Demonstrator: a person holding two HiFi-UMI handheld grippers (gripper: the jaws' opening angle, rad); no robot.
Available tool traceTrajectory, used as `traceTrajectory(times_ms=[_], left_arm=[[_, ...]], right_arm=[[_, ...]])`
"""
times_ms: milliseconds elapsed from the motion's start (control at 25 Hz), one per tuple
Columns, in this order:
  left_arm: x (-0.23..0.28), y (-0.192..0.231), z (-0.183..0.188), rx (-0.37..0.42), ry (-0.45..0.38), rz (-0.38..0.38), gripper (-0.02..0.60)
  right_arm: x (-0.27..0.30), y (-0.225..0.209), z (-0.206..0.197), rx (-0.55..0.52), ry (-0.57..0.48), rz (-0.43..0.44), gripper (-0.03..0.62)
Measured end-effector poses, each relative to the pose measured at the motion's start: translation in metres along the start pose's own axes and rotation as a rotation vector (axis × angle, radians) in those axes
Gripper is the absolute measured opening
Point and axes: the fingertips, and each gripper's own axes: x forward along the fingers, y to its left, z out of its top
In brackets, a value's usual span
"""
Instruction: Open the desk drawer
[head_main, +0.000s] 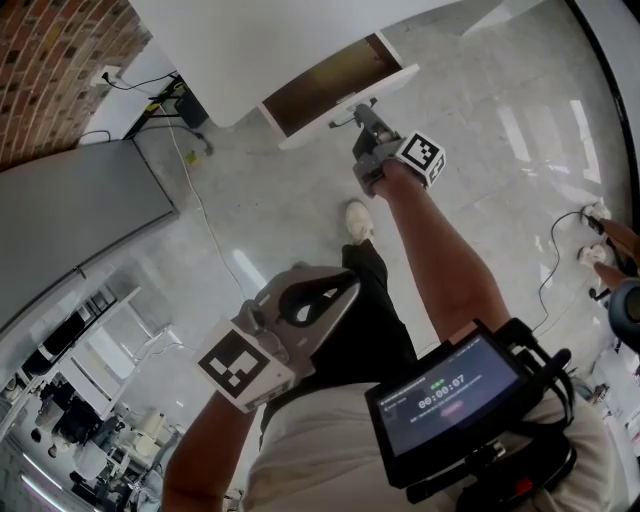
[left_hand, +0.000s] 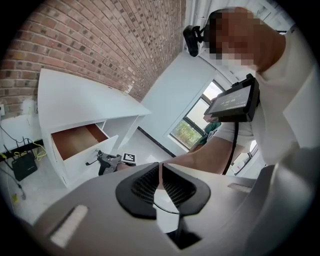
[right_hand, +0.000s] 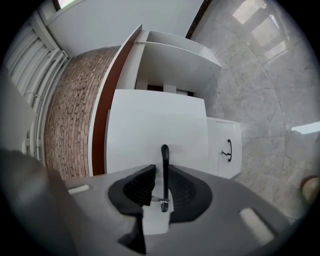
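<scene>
The white desk (head_main: 230, 40) stands against a brick wall, and its drawer (head_main: 330, 85) is pulled out, showing a brown inside; the left gripper view also shows the drawer (left_hand: 75, 142). My right gripper (head_main: 368, 128) is at the drawer front. In its own view the black bar handle (right_hand: 164, 160) stands between the jaws of my right gripper (right_hand: 161, 172); they are narrowly open, with a thin gap on the handle's left. My left gripper (head_main: 335, 300) hangs near my waist, far from the desk. It is shut on nothing (left_hand: 160, 175).
A lower white cabinet door with a black handle (right_hand: 229, 150) is beside the drawer. Cables (head_main: 195, 190) and a black box (left_hand: 22, 165) lie on the floor left of the desk. A grey panel (head_main: 70, 220) is at the left. My shoe (head_main: 357, 220) is on the marble floor.
</scene>
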Motion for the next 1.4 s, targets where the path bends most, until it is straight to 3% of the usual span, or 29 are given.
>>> traceTrajectory(times_ms=[920, 1400], left_arm=[[-0.022, -0.009, -0.004, 0.011, -0.013, -0.003, 0.028], [-0.031, -0.010, -0.010, 0.007, -0.017, -0.013, 0.028]], right_arm=[[-0.001, 0.009, 0.004, -0.014, -0.030, -0.058, 0.095], [-0.018, -0.008, -0.002, -0.030, -0.050, -0.105, 0.097]])
